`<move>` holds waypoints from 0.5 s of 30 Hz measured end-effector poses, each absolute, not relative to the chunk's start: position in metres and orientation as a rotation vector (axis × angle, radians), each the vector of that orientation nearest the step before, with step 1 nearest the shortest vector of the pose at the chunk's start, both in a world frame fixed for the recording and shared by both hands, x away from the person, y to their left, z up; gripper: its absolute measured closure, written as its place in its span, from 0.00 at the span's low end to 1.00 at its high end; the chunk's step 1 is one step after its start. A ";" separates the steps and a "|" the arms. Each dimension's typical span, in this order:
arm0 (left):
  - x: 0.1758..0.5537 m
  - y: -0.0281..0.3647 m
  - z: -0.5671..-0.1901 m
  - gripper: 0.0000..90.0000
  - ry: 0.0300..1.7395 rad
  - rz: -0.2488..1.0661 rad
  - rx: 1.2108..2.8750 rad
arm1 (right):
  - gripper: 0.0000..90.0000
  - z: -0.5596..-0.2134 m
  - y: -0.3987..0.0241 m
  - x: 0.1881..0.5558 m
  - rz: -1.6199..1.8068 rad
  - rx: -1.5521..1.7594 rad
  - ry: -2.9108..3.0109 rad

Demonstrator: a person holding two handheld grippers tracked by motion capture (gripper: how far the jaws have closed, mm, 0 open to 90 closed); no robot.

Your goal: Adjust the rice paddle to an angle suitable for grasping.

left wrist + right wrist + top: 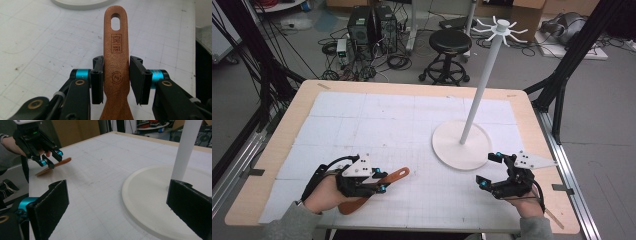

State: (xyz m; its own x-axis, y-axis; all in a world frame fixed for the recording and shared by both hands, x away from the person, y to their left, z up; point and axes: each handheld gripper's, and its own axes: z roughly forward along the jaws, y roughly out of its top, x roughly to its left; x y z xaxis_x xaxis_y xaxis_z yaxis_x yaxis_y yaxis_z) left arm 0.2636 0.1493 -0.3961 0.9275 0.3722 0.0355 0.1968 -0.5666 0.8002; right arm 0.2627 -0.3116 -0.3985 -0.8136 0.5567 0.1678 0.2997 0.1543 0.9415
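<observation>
The left gripper clamps the wooden spatula mid-handle, its long axis and hanging hole pointing toward the white stand; the open right gripper waits beside that stand's base.

Both grippers, left and right, are black with blue knobs, grey three-cornered plates, black cables; grey sleeves.
</observation>
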 end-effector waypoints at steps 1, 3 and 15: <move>0.263 0.151 -0.394 0.72 0.402 0.260 2.177 | 0.03 -0.398 -0.312 0.263 1.719 0.838 2.208; 0.263 0.154 -0.388 0.72 0.397 0.278 2.150 | 0.03 -0.398 -0.312 0.263 1.718 0.838 2.203; 0.261 0.169 -0.366 0.72 0.415 0.333 2.061 | 0.03 -0.399 -0.312 0.263 1.717 0.847 2.211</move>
